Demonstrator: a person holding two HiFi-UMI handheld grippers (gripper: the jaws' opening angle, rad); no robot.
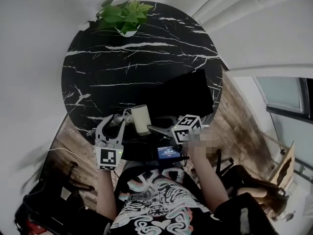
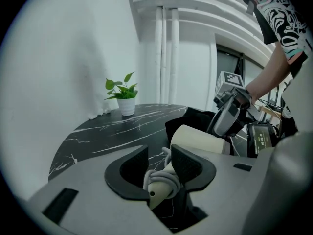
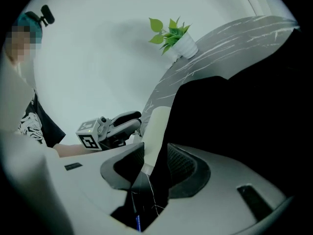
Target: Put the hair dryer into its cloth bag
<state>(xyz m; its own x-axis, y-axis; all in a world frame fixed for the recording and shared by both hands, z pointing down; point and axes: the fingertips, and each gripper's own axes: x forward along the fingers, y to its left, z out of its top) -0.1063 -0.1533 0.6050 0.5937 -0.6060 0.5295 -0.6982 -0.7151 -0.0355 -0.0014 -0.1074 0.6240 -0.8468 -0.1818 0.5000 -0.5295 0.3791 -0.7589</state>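
The cream hair dryer [image 1: 141, 119] lies at the near edge of the black marble table [image 1: 122, 67]. Its barrel [image 2: 198, 140] points at the black cloth bag [image 1: 188, 94] lying just behind and to the right. My left gripper [image 1: 119, 116] is shut on the dryer's handle [image 2: 159, 187], which has the grey cord wound round it. My right gripper [image 1: 152, 129] comes in from the right, with the jaws standing apart. In the right gripper view the bag's dark edge [image 3: 164, 146] and the dryer's barrel [image 3: 154, 126] show between those jaws, and I see neither pad pressing.
A small potted plant [image 1: 124, 16] stands at the table's far edge. A small device with a lit blue screen [image 1: 169, 152] sits near the person's lap. Wooden floor [image 1: 234, 121] and dark chair frames lie around the table.
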